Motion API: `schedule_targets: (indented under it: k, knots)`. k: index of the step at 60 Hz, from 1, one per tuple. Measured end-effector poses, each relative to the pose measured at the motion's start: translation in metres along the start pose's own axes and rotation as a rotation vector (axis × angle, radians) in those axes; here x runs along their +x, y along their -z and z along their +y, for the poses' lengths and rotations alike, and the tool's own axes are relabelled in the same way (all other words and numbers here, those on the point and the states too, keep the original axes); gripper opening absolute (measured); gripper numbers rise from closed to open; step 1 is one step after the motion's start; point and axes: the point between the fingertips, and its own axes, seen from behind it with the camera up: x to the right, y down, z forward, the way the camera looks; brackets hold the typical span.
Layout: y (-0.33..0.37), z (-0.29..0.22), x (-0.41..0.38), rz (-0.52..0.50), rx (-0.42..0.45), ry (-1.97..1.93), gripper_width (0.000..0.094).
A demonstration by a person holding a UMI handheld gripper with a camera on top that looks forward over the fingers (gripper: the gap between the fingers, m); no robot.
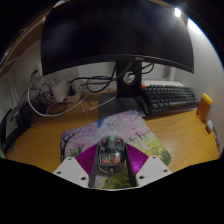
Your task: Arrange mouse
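Mouse [109, 155], dark grey with a scroll wheel, sits gripped between the pink-padded fingers [88, 158] over a floral mousepad [140, 135] on the table [45, 140].

The gripper [110, 165] appears at the bottom centre of the frame as two fingers. Each finger has a pale, off-white outer shell, broad toward the lower frame edge and narrowing toward the tip. The inner face of each finger carries a magenta pad [89, 158], angled inward so that the pair forms a V shape. No cables, screws or markings are discernible.
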Motion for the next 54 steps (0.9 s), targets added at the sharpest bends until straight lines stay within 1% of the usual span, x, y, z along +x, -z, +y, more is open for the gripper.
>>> schedule_targets:
  k: [1, 4, 7, 9, 15, 19, 24, 27, 31, 36, 43, 54]
  knots:
    - [0.000, 0.001, -0.001, -0.007, -0.005, 0.006, 0.0512]
    - [0.003, 0.003, -0.005, -0.032, -0.022, 0.012, 0.0697]
    - [0.011, 0.000, -0.004, -0.030, -0.035, 0.019, 0.0881]
    - [0.021, -0.002, -0.001, -0.015, -0.041, 0.023, 0.0841]
    - [0.068, -0.013, 0.007, 0.026, -0.037, 0.015, 0.0856]
    - [0.111, -0.012, 0.002, 0.010, -0.050, -0.016, 0.0854]
    - [0.166, -0.002, -0.004, -0.006, -0.081, -0.029, 0.0851]
    - [0.199, 0.008, -0.002, 0.003, -0.103, -0.024, 0.0853]
    - [0.239, 0.019, -0.001, 0.013, -0.120, -0.016, 0.0852]
    - [0.278, 0.032, -0.004, -0.003, -0.133, -0.006, 0.0851]
    - [0.311, 0.044, -0.006, -0.014, -0.133, 0.002, 0.0853]
    - [0.330, 0.045, -0.005, -0.012, -0.115, 0.020, 0.0855]
